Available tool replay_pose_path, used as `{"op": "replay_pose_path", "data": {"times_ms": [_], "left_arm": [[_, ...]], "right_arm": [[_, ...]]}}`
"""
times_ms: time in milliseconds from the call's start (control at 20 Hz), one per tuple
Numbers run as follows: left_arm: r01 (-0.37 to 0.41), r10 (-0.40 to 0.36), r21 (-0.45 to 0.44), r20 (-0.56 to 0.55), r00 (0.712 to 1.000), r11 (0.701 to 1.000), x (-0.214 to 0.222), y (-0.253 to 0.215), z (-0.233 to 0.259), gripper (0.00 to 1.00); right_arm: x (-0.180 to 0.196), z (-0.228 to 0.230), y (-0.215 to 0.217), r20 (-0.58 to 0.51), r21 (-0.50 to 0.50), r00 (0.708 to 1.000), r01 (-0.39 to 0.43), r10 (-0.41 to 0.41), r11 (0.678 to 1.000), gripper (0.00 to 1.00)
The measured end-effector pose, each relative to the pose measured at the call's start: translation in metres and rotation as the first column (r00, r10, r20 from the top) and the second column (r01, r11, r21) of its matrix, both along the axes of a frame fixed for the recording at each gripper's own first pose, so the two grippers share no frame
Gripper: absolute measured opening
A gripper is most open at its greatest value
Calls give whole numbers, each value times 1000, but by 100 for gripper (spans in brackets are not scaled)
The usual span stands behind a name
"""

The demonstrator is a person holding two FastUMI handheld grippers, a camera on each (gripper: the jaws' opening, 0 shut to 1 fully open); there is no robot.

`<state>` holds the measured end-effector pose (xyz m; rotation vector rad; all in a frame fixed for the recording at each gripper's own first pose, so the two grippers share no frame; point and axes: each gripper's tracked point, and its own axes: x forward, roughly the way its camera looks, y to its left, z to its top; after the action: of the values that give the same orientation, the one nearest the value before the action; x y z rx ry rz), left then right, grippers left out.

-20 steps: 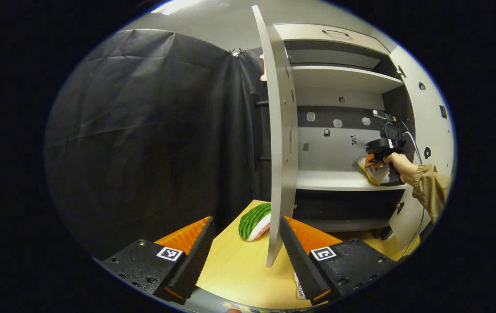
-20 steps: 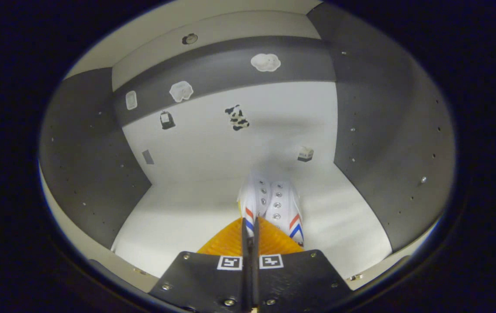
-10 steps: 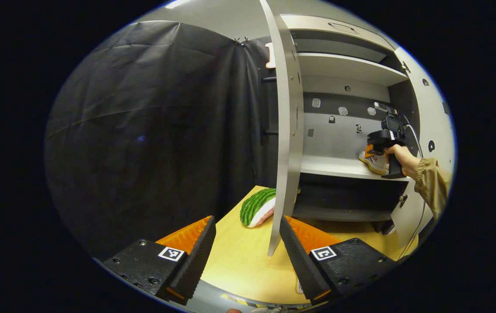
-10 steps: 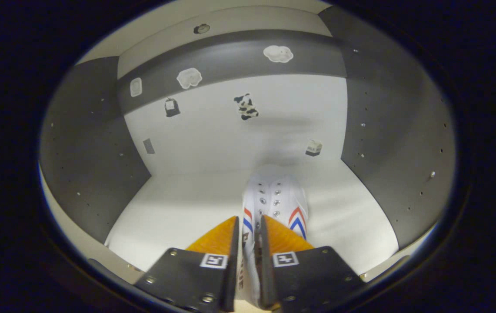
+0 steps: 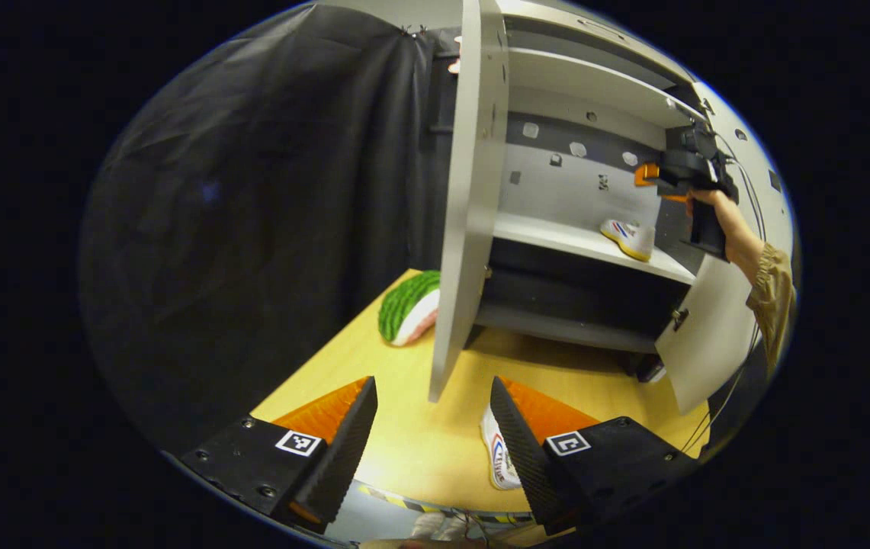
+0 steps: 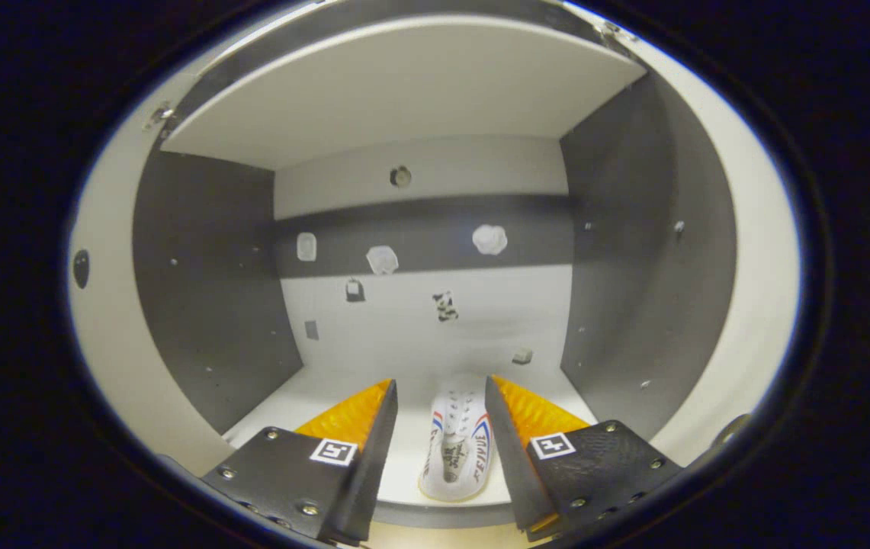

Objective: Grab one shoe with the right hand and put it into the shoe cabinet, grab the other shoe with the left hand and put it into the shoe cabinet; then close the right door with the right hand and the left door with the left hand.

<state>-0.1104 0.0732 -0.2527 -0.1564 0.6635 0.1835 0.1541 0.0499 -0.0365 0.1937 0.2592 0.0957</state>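
One white shoe with red and blue stripes lies on the cabinet's middle shelf, toe toward the back wall; the left gripper view has that shoe at the shelf's right end. My right gripper is open, drawn back above it and apart from it. The left gripper view shows that right gripper held by a hand in front of the shelf. The other white shoe lies on the wooden table, partly behind my right finger. My left gripper hangs open above the table with nothing between its fingers.
The cabinet's left door stands open edge-on straight ahead of my left gripper; the right door is swung out at the right. A green striped watermelon-shaped cushion lies on the table beside the left door. Black cloth hangs at the left.
My right gripper opened, let go of the shoe on the shelf, and pulled back and up. My left gripper tilted downward, bringing the table and the second shoe into view.
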Motion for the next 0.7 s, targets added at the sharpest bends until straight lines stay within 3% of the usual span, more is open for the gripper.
{"op": "replay_pose_path", "data": {"times_ms": [150, 200, 300, 350, 700], "left_arm": [[71, -77, -69, -81, 994, 995, -4, -20, -34, 92], [97, -107, -96, -107, 988, 991, -7, -29, -46, 89], [138, -161, -149, -154, 975, 979, -14, -45, -67, 94], [151, -182, -173, -178, 967, 973, -19, -52, -79, 89], [231, -313, -256, -353, 882, 939, -40, -83, -158, 89]], "right_arm": [[-24, 30, -2, 80, -8, 997, -9, 10, 1000, 68], [-32, 38, -2, 101, -6, 995, -13, 13, 1000, 62], [-48, 52, -3, 143, 1, 990, -9, 9, 1000, 68], [-57, 58, -6, 164, 3, 986, -3, 2, 1000, 68], [-106, 76, -30, 234, -71, 971, 69, -51, 995, 67]]}}
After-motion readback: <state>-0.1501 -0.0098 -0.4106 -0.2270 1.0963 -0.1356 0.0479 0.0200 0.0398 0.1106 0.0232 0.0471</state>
